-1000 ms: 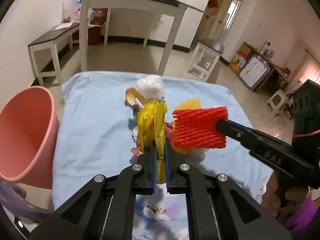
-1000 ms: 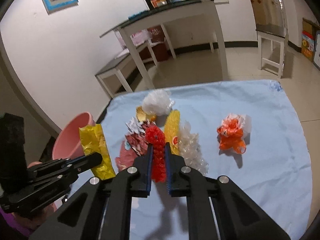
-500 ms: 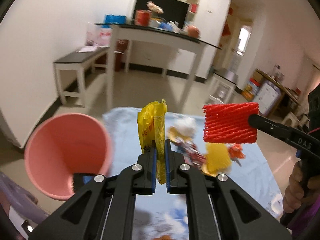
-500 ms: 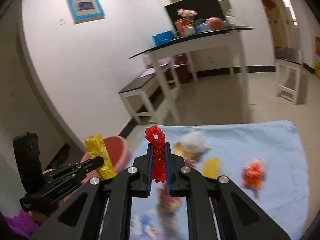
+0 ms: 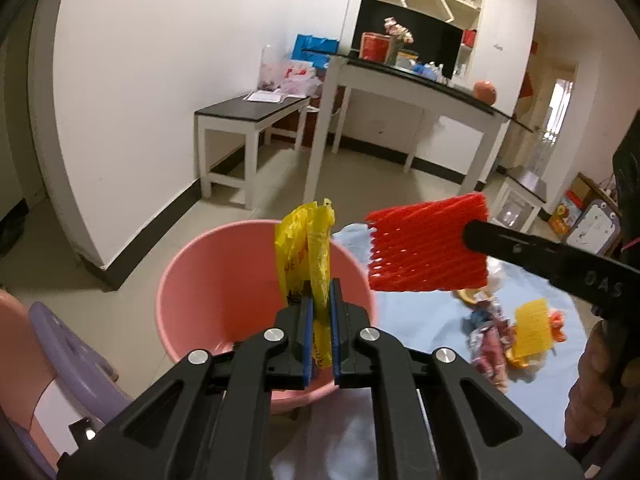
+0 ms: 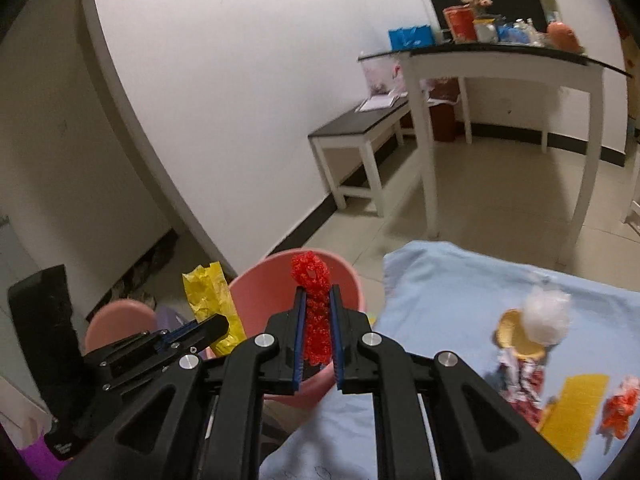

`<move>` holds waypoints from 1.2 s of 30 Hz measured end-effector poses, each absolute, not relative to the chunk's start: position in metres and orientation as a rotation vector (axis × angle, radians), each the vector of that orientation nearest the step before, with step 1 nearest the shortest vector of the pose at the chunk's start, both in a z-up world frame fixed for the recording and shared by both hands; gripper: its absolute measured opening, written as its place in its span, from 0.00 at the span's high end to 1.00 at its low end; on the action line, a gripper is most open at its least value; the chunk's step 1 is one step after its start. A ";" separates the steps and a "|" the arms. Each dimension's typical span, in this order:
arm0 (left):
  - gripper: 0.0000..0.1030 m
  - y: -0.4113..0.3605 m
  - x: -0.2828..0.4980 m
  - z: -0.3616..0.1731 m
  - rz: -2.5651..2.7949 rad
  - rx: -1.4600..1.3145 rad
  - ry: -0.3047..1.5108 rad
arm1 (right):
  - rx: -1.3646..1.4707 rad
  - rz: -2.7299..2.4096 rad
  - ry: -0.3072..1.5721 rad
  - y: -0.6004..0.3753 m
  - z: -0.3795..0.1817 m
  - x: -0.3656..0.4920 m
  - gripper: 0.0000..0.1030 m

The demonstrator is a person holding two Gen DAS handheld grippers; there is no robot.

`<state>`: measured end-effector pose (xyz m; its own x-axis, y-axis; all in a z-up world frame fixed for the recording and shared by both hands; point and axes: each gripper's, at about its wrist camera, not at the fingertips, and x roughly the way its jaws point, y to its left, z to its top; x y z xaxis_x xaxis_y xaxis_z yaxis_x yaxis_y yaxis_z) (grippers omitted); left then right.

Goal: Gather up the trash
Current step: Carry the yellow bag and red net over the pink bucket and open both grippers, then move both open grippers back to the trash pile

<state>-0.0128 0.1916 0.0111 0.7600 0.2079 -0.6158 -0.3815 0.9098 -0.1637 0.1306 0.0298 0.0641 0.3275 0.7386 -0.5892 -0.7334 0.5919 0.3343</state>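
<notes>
My left gripper (image 5: 320, 308) is shut on a crumpled yellow wrapper (image 5: 307, 248), held above the mouth of the pink bucket (image 5: 216, 280). The right gripper (image 6: 318, 320) is shut on a red foam net (image 6: 314, 308), also over the pink bucket (image 6: 260, 292), near its right rim. In the left wrist view the red foam net (image 5: 428, 246) hangs at the bucket's right edge. From the right wrist camera the yellow wrapper (image 6: 212, 300) shows left of the bucket, pinched by the left gripper (image 6: 216, 326).
The light blue cloth (image 6: 460, 292) on the table still carries a yellow foam net (image 6: 576, 408), an orange-red scrap (image 6: 620, 406), a white wad (image 6: 546, 316) and crumpled wrappers (image 6: 520, 376). A purple stool (image 5: 68, 344) stands beside the bucket. White tables (image 5: 400, 92) line the far wall.
Both grippers have swung left from over the table to above the pink bucket, carrying the yellow wrapper and the red foam net. Both grips stay the same.
</notes>
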 end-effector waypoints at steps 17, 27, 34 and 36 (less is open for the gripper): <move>0.59 0.226 -0.015 -0.018 0.356 -0.392 0.710 | -0.041 0.992 0.906 0.085 0.015 0.128 0.66; 0.59 0.215 -0.010 -0.012 0.336 -0.400 0.713 | -0.022 0.960 0.857 0.056 0.023 0.123 0.54; 0.59 0.195 -0.002 -0.011 0.293 -0.386 0.716 | -0.017 0.918 0.842 0.026 0.025 0.119 0.52; 0.59 0.190 0.000 -0.011 0.283 -0.381 0.716 | -0.008 0.905 0.840 0.016 0.026 0.119 0.52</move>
<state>0.0000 0.1896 -0.0109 0.7217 0.1210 -0.6815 -0.3772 0.8943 -0.2407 0.1194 0.0161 0.0258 0.3296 0.6887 -0.6458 -0.6947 0.6401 0.3280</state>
